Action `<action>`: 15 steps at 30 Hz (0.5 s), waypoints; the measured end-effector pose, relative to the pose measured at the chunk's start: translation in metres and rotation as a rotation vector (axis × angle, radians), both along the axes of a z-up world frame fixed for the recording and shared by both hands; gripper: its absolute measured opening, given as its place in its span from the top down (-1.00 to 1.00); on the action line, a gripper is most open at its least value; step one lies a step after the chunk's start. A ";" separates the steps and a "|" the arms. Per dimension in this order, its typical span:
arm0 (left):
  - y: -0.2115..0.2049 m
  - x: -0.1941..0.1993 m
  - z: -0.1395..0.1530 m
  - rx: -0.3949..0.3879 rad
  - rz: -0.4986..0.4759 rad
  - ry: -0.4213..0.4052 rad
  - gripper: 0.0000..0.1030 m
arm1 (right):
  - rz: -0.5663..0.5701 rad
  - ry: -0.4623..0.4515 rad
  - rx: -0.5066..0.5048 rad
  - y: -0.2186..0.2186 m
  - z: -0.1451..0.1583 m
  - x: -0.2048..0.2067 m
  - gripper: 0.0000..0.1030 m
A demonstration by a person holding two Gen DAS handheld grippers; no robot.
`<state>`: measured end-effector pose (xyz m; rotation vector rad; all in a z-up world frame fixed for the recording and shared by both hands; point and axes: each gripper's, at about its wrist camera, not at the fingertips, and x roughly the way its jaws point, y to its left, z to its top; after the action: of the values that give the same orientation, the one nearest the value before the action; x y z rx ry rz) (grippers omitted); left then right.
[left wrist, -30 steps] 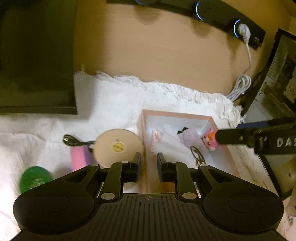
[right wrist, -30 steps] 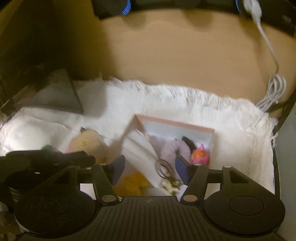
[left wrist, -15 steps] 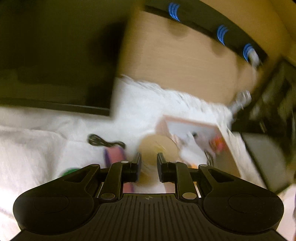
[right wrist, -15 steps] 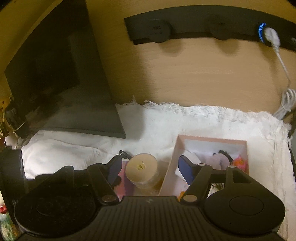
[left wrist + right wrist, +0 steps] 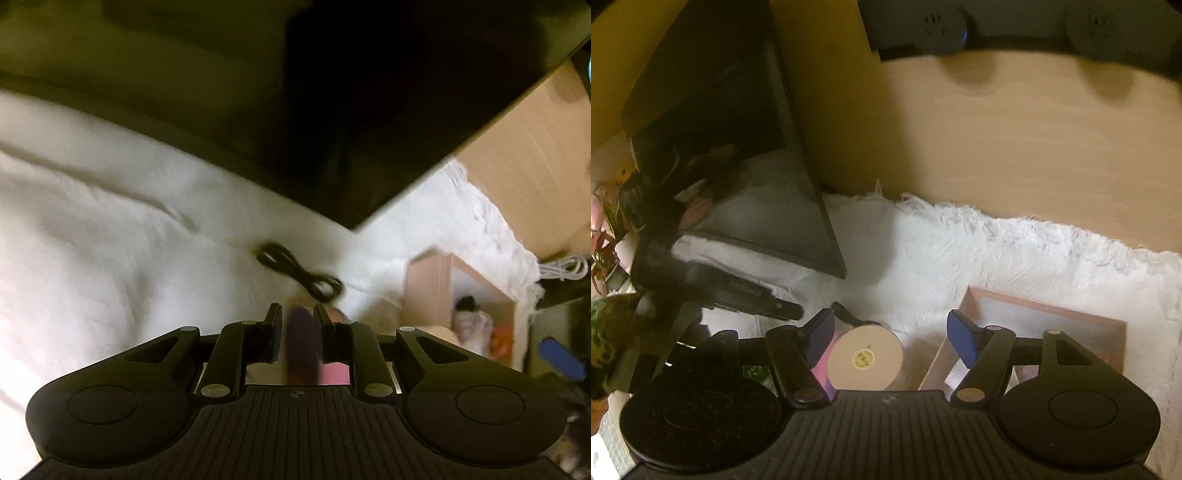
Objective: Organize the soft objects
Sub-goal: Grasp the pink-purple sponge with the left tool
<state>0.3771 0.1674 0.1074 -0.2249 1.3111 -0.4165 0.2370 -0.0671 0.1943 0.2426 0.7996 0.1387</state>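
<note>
My left gripper (image 5: pixel 296 321) hangs low over the white fluffy rug (image 5: pixel 110 229), its jaws a narrow gap apart over a blurred pink and purple soft object (image 5: pixel 303 347); I cannot tell whether they touch it. The pink box (image 5: pixel 428 288) with soft toys inside lies to its right. My right gripper (image 5: pixel 890 325) is open and empty above a cream round object with a yellow sticker (image 5: pixel 865 357). The pink box (image 5: pixel 1045 306) lies to the right of that. The left gripper's arm (image 5: pixel 753 299) shows at the left.
A black cable (image 5: pixel 299 271) lies on the rug just ahead of the left gripper. A dark monitor (image 5: pixel 731 155) stands at the back left. A wooden wall panel (image 5: pixel 997 140) with a black power strip (image 5: pixel 1015 29) is behind. A green ball (image 5: pixel 757 373) lies at the lower left.
My left gripper has swung left and down toward the pink and purple object near the cable. My right gripper has moved left, away from the box, and now hangs over the cream round object.
</note>
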 end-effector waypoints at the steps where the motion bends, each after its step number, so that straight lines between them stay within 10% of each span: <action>1: -0.010 -0.004 -0.002 0.005 -0.033 0.004 0.61 | 0.003 0.006 -0.001 -0.002 -0.004 0.002 -0.32; 11: -0.036 -0.041 0.019 0.100 -0.169 -0.196 0.61 | 0.008 0.040 -0.012 -0.011 -0.018 0.014 -0.32; 15: -0.029 -0.090 0.035 0.161 -0.191 -0.405 0.60 | 0.003 0.035 -0.009 -0.012 -0.015 0.010 -0.32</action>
<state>0.2874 0.1388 0.1421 0.1183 0.9623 -0.4866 0.2470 -0.0794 0.1797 0.2360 0.8348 0.1338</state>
